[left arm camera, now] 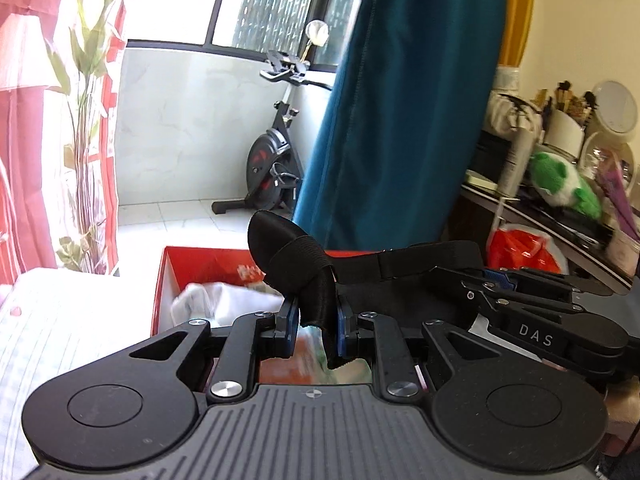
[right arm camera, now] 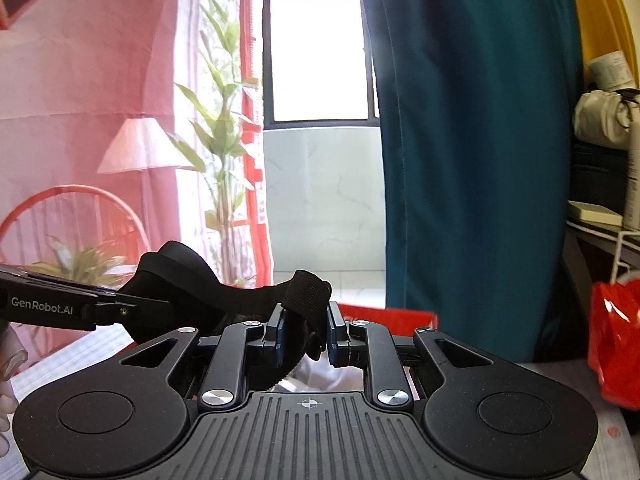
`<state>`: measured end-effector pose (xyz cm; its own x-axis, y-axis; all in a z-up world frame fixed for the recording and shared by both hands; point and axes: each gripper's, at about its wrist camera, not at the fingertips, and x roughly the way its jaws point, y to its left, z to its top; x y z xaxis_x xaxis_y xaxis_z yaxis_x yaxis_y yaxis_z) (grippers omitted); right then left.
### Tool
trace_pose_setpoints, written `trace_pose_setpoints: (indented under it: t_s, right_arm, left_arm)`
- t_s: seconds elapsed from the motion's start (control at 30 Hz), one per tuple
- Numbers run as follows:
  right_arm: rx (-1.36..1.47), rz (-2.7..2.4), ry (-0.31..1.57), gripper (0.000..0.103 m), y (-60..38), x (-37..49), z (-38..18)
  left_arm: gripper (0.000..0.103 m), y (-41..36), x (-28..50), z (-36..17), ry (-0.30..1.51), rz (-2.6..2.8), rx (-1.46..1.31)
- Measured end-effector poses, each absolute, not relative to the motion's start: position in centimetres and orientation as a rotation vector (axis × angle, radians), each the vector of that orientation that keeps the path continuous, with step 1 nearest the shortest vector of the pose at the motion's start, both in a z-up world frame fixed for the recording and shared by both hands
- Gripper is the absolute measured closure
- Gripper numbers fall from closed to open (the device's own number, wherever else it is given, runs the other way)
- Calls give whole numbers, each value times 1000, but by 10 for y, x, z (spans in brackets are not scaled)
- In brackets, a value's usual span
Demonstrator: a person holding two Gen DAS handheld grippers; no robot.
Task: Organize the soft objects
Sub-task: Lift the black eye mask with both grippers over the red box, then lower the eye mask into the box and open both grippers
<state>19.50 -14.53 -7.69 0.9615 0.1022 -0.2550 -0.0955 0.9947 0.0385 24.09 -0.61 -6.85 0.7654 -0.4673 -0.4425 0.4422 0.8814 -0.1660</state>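
Note:
A black padded eye mask with an elastic strap (left arm camera: 296, 252) hangs stretched between both grippers above a red box (left arm camera: 208, 266) that holds white cloth (left arm camera: 224, 300). My left gripper (left arm camera: 316, 326) is shut on one end of the mask. My right gripper (right arm camera: 306, 330) is shut on the strap end (right arm camera: 306, 296). The right gripper shows at the right of the left wrist view (left arm camera: 532, 316). The left gripper shows at the left of the right wrist view (right arm camera: 52, 304). The red box rim also shows in the right wrist view (right arm camera: 384, 314).
A teal curtain (left arm camera: 400, 100) hangs behind the box. An exercise bike (left arm camera: 272, 160) stands on the balcony. A cluttered desk (left arm camera: 560, 208) with a green plush toy (left arm camera: 564, 184) stands at the right. A red plastic bag (right arm camera: 616, 340) lies nearby. A striped bed sheet (left arm camera: 60, 340) is at the left.

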Motion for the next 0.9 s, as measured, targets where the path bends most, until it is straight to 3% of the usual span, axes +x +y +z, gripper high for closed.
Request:
trace_pose_setpoints:
  t_s: [0.4,0.5,0.57,0.67,0.8,0.9]
  right_arm:
    - [10,65,426,85,-161,304,-92]
    - [3,52,469,84,-164,318,-100]
    - [-3,36,496,80,-165,323,-105]
    - [-27,5,526,67,-167,325,-111]
    - [4,-6,516,34,-171,320,-111]
    - [5,-2,492,20,-169,312,-108]
  left_arm:
    - [81,-12,336,-94,624,-427,-57]
    - [72,-14,342,-102,639,-420,-36]
    - [59,-15,344,-105,641,-406,-20]
    - [36,-14,345,-106,646,-385,-7]
    - [17,-14,340,-103,635,-383,18]
    - [7,-16,332,-99,621,-372,43]
